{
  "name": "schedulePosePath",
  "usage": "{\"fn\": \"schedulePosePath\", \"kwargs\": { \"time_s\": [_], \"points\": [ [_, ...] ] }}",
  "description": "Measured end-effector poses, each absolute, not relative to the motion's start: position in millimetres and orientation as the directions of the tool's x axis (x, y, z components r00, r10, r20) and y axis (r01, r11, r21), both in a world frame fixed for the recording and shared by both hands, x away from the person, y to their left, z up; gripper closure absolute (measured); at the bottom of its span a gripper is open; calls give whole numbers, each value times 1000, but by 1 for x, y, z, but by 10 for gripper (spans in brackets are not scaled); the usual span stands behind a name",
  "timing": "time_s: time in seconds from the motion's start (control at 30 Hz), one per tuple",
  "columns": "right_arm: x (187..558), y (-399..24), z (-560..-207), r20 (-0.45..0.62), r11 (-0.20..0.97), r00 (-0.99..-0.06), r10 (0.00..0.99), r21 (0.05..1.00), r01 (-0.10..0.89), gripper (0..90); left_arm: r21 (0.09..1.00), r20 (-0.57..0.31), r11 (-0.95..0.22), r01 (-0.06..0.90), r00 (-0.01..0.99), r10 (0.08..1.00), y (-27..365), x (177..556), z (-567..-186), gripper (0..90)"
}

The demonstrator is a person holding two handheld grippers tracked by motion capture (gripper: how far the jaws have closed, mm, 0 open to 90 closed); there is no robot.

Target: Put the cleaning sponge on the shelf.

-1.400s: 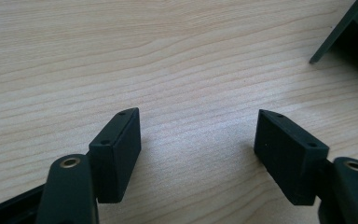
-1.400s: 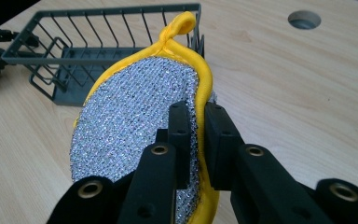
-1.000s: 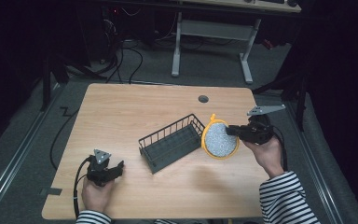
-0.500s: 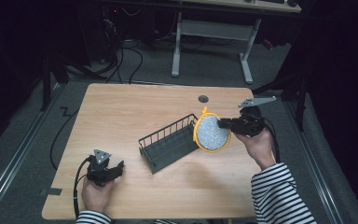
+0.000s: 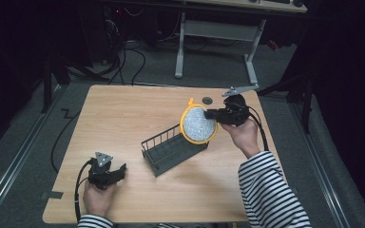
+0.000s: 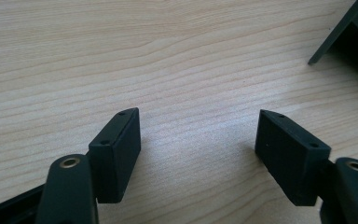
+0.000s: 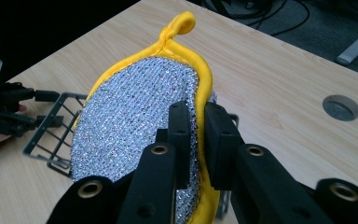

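Note:
A round silver mesh pad (image 5: 198, 124) with a yellow rim and a hanging loop stands on edge in the air over the right end of a black wire basket (image 5: 171, 149). My right gripper (image 5: 210, 114) is shut on the pad's right rim. In the right gripper view the jaws (image 7: 196, 126) pinch the yellow edge of the pad (image 7: 135, 121), and the basket (image 7: 51, 135) lies behind it. My left gripper (image 5: 119, 171) rests open on the table at the near left, its jaws (image 6: 198, 140) wide apart over bare wood, with a basket corner (image 6: 349, 28) ahead.
The wooden table (image 5: 123, 114) has a round cable hole (image 5: 207, 100) near its far right edge. Behind the table stands a desk frame (image 5: 218, 33), with cables on the floor. Bare wood lies left of the basket.
My right gripper has carried the pad up and to the left, from beside the basket's right end to over it. The left gripper has stayed in place.

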State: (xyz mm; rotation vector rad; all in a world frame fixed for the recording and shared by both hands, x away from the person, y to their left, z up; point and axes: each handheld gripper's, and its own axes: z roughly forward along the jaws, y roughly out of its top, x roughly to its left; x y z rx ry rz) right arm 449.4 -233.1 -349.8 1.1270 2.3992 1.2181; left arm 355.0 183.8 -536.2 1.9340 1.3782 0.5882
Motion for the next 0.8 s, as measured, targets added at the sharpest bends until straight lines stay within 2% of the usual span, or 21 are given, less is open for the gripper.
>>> {"fn": "schedulePosePath", "kwargs": {
  "time_s": [0.37,0.8],
  "points": [
    [480,-197,-376,149,369,-666,731,734,570,823,746,-21,-211,632,339,941,183,355,-536,318],
    [487,-187,-395,121,406,-684,719,726,555,818,746,-22,-210,632,338,941,183,355,-536,317]
  ]
}}
